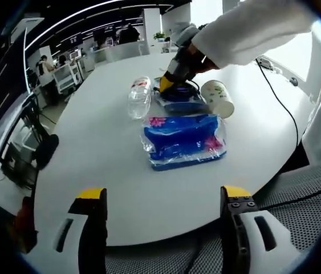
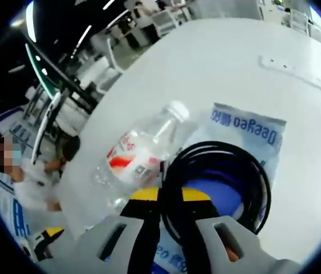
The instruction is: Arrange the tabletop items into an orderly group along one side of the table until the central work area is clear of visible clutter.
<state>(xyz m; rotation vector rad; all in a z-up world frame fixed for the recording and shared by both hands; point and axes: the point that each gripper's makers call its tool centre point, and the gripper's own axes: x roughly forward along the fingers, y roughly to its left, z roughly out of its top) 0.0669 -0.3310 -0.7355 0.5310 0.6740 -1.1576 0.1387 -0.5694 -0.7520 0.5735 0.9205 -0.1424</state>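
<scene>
In the left gripper view, a blue tissue pack (image 1: 184, 140) lies mid-table on the white table (image 1: 103, 165). Behind it sit a clear plastic bottle (image 1: 139, 97) on its side, a tipped paper cup (image 1: 218, 98) and a flat blue packet (image 1: 186, 105). My right gripper (image 1: 170, 80), held by a white-sleeved hand, is down on that packet. My left gripper (image 1: 163, 197) hangs open over the near table edge. In the right gripper view, my right gripper (image 2: 170, 195) is shut on a black cable coil (image 2: 228, 154) lying on the blue packet (image 2: 246, 128), with the bottle (image 2: 140, 154) beside it.
A grey mesh chair (image 1: 303, 188) stands at the near right edge of the table. A thin black cord (image 1: 280, 103) runs across the table's right side. Office desks and people fill the background, and a seated person (image 2: 26, 177) is beyond the table.
</scene>
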